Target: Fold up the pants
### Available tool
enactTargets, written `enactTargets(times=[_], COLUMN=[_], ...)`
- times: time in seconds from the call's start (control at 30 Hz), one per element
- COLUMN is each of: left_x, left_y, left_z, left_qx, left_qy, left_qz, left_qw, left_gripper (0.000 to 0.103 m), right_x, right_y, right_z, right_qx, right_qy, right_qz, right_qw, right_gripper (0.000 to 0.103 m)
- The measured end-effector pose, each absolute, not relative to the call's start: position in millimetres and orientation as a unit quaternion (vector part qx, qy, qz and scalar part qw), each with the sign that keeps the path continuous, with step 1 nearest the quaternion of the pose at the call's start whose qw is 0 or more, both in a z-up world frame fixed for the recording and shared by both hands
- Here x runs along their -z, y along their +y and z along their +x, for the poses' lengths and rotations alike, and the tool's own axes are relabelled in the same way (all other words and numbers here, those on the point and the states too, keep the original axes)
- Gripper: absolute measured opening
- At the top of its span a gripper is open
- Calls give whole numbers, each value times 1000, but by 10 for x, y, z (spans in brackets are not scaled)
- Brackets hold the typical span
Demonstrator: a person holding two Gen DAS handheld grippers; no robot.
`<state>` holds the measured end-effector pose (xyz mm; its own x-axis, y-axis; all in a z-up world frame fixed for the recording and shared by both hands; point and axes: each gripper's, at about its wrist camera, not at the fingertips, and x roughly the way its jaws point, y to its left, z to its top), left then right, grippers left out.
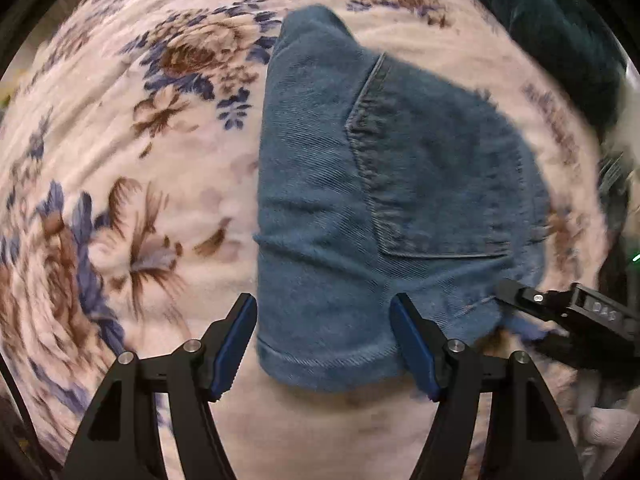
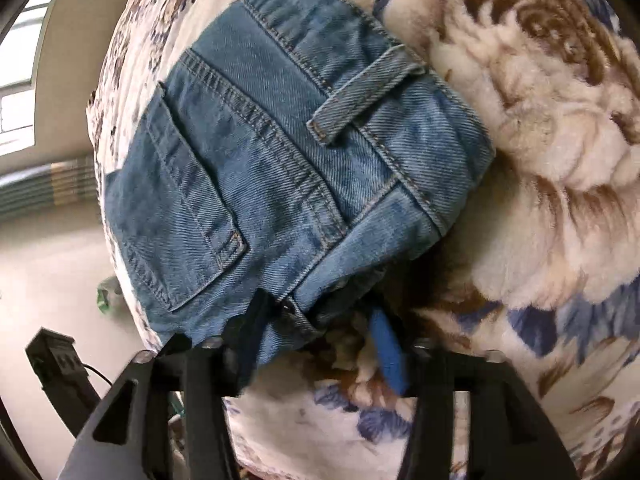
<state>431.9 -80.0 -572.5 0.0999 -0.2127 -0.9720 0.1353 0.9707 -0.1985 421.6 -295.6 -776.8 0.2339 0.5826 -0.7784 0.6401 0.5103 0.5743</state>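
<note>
The blue denim pants (image 1: 360,184) lie folded into a compact bundle on the floral blanket (image 1: 120,160), back pocket up. My left gripper (image 1: 324,336) is open, its blue pads on either side of the bundle's near hem. In the right wrist view the pants (image 2: 256,160) show their waistband, belt loop and pocket. My right gripper (image 2: 316,332) is open, with the near corner of the bundle between its fingers; the left finger is partly hidden under the denim. The right gripper also shows in the left wrist view (image 1: 560,308) at the bundle's right corner.
The fluffy blanket (image 2: 540,160) with brown and blue flowers covers the bed. A dark teal cloth (image 1: 560,32) lies at the far right. The bed edge drops to a pale floor (image 2: 48,280) on the left, with a window beyond.
</note>
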Motion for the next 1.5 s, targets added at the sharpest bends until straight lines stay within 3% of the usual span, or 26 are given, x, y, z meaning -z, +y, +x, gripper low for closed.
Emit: enactTargets(times=[0.07,0.17,0.3,0.57,0.9,1.0,1.03,1.1,1.13,1.17,1.2,1.23,1.33,1.5], left_x=[5662,5750,5954,6270,6377,6417,6408,6338,6278,6237,6168,6138,5977,5576], left_y=[-650,-345,-127,-459,-610,-606,-594,-593,-615,-638,-653,-659,-688,-635], left_z=[4329,4431,4678,5164,5290,5315,5315,5312,5310,5312,5300,5301,5291,5469], left_qx=[121,131,116,164,186,187,188,197,204,209,216,222,233,250], left_qy=[656,649,636,674,693,692,690,678,670,664,657,653,636,605], left_qz=[-105,-255,-334,-254,-222,-235,-235,-226,-215,-212,-205,-201,-189,-208], left_qw=[737,705,686,674,660,656,659,671,680,686,692,696,711,726], left_gripper=[73,88,88,88,88,88,86,72,61,51,47,41,34,32], right_x=[7767,7876,8182,8502,8332,8390,8362,8299,8260,8208,8141,8087,7802,7240], right_y=[-3005,-3041,-2956,-2727,-2464,-2406,-2437,-2400,-2415,-2397,-2379,-2372,-2330,-2280], right_z=[4155,4060,3997,4220,4323,4519,4579,4722,4711,4748,4776,4798,4952,5369], right_qx=[12,8,1,6,39,61,66,64,64,61,60,54,49,19], right_qy=[599,567,523,421,390,374,375,368,364,357,356,352,358,353], right_qz=[539,598,681,760,739,748,745,742,740,738,730,726,692,650], right_qw=[592,566,513,495,548,545,548,557,562,569,580,589,625,673], right_gripper=[82,83,84,90,85,100,101,101,97,76,62,56,52,50])
